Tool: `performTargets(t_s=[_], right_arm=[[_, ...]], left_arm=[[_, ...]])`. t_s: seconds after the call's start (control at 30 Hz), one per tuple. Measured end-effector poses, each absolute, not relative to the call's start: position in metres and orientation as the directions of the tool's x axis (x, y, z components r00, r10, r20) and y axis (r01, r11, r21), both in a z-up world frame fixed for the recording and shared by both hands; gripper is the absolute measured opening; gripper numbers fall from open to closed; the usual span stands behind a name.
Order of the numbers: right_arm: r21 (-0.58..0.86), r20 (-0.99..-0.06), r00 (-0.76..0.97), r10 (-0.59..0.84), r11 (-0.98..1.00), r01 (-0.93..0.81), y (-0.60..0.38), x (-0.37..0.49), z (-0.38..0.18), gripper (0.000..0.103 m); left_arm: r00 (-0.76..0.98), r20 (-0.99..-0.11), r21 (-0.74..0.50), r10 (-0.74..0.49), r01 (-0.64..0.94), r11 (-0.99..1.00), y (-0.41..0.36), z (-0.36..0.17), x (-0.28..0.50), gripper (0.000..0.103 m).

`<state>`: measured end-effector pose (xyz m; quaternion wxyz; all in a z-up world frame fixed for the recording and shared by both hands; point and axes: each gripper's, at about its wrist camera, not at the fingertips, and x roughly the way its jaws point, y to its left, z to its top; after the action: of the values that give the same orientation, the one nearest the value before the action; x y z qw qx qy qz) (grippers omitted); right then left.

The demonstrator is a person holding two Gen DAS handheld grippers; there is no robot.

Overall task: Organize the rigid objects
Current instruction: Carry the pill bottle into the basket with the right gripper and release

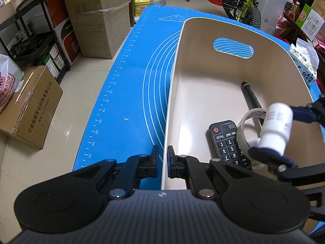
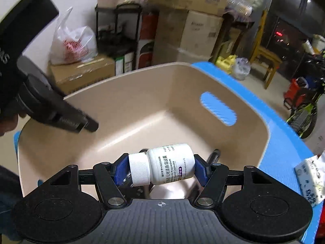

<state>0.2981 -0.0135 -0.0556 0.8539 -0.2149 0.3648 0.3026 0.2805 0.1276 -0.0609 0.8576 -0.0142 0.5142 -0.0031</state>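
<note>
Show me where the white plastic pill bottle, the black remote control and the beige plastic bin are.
White plastic pill bottle (image 2: 170, 165): right wrist view, label.
Black remote control (image 1: 227, 140): left wrist view, keypad.
Beige plastic bin (image 1: 203, 46): left wrist view, far wall.

A bin (image 1: 203, 46) stood on a mat (image 1: 126, 93), toward its right side. In the bin's near right corner lay a remote (image 1: 227, 140), a tape roll (image 1: 246, 128) just right of it, and a marker (image 1: 250, 96) beyond them. A pill bottle (image 2: 162, 165) hung sideways over the bin's near end. Boxes (image 1: 97, 18) stood on the floor far left.
</note>
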Motion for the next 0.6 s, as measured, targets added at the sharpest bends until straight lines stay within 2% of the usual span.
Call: performTargets(t_s=[0.13,0.27,0.4,0.6], right_arm=[[-0.140,-0.789,0.515,0.334,0.720,-0.680,-0.014,0.299,-0.061,0.070],[-0.124,-0.789,0.515,0.336,0.734,-0.668,-0.021,0.300,-0.061,0.077],[-0.074,-0.752,0.533,0.388,0.753,-0.653,-0.039,0.305,-0.049,0.088],[-0.061,-0.664,0.626,0.408,0.806,-0.589,-0.075,0.309,-0.020,0.090]], left_arm=[[0.471,-0.882,-0.028,-0.020,-0.010,1.000,0.127,-0.061,0.280,0.011],[0.471,-0.882,-0.028,-0.020,-0.010,1.000,0.127,-0.061,0.280,0.011],[0.471,-0.882,-0.028,-0.020,-0.009,1.000,0.127,-0.061,0.280,0.011],[0.471,-0.882,-0.027,-0.019,-0.010,1.000,0.127,-0.061,0.280,0.011]])
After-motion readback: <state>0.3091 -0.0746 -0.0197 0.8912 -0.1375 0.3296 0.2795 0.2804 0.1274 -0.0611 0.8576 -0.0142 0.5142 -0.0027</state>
